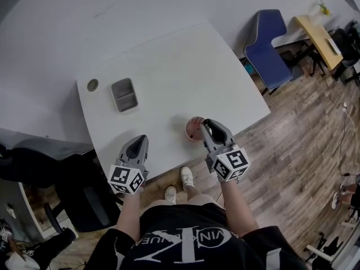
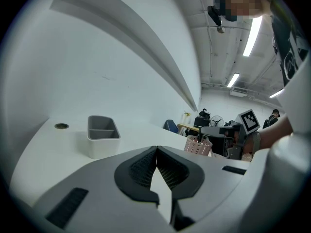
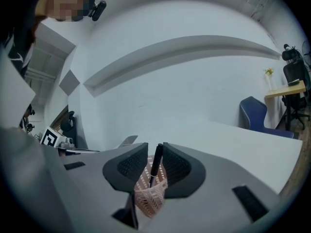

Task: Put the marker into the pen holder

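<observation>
Head view, left to right. At about 10 o'clock on the table (image 1: 180, 72) lie a round grommet (image 1: 92, 85) and, just beside it toward 3 o'clock, a grey two-cell bin (image 1: 124, 94); neither belongs to the task.

The left gripper (image 1: 140, 139) hangs over the near edge at 7 o'clock. Its own view shows the left gripper (image 2: 156, 149) clenched, pads meeting with nothing between them. From it the holder (image 2: 198, 145) lies at about 2 o'clock, well apart.

The pink mesh holder (image 1: 193, 129) stands near the table's 6 o'clock edge. The right gripper (image 1: 203, 124) has its tips directly over the holder's rim, so the right hand is by far the nearer.

In the right gripper view, the marker (image 3: 154, 166) stands between the jaws of the right gripper (image 3: 155, 147). Its long axis is near upright, the top leaning slightly toward 1 o'clock, and its lower end is already inside the holder (image 3: 148, 198). The jaws stand released: a gap shows on the marker's left side, though the top lies close against the right pad.

Judgement: the marker appears delivered. The coming withdrawal should follow the marker's axis, toward 12 o'clock in that view, or the right pad may drag the top sideways.
</observation>
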The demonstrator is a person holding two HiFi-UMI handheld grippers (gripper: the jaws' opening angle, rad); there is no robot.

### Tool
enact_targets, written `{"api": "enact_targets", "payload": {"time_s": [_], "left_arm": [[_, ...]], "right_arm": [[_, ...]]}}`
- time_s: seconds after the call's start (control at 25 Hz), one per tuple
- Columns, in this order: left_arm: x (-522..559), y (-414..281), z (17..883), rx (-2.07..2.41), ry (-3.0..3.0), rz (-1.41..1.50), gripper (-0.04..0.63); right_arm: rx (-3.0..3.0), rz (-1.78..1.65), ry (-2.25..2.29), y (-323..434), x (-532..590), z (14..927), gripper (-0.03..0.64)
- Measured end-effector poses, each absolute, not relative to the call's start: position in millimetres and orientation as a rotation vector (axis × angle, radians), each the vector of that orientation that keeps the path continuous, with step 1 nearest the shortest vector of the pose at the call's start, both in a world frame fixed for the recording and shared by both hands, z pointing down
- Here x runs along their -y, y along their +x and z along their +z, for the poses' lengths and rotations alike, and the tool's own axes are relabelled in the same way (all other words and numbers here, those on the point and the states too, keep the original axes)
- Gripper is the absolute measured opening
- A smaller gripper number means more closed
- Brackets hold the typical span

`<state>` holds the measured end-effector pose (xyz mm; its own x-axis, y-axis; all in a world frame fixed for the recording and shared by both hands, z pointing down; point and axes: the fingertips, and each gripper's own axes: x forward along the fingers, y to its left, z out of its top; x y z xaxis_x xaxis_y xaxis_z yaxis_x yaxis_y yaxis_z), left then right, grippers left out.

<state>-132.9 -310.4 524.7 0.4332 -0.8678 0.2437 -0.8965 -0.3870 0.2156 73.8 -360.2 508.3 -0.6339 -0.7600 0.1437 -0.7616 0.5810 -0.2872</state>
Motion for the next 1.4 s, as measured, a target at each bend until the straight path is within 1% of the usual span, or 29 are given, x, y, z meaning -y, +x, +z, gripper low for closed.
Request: {"api": "enact_targets", "payload": {"time_s": [0.28,0.64,1.24,1.4], "left_arm": [[310,-136,525,1.522,2.37,0.121,0.016],[306,-140,524,1.52,2.371,0.109,0.016],[290,-151,502,1.532,2.411,0.06,0.017],[283,-153,496,1.527,2.429,0.051,0.015]], "right_arm": [[2.786,0.508,1.357,76,363,506,0.13],[2.778,0.484,1.395,81,363,498,0.17],[2.782,0.403,1.435,80,336,474,0.175],[2.773,0.376,1.441,80,323,468,0.161]]}}
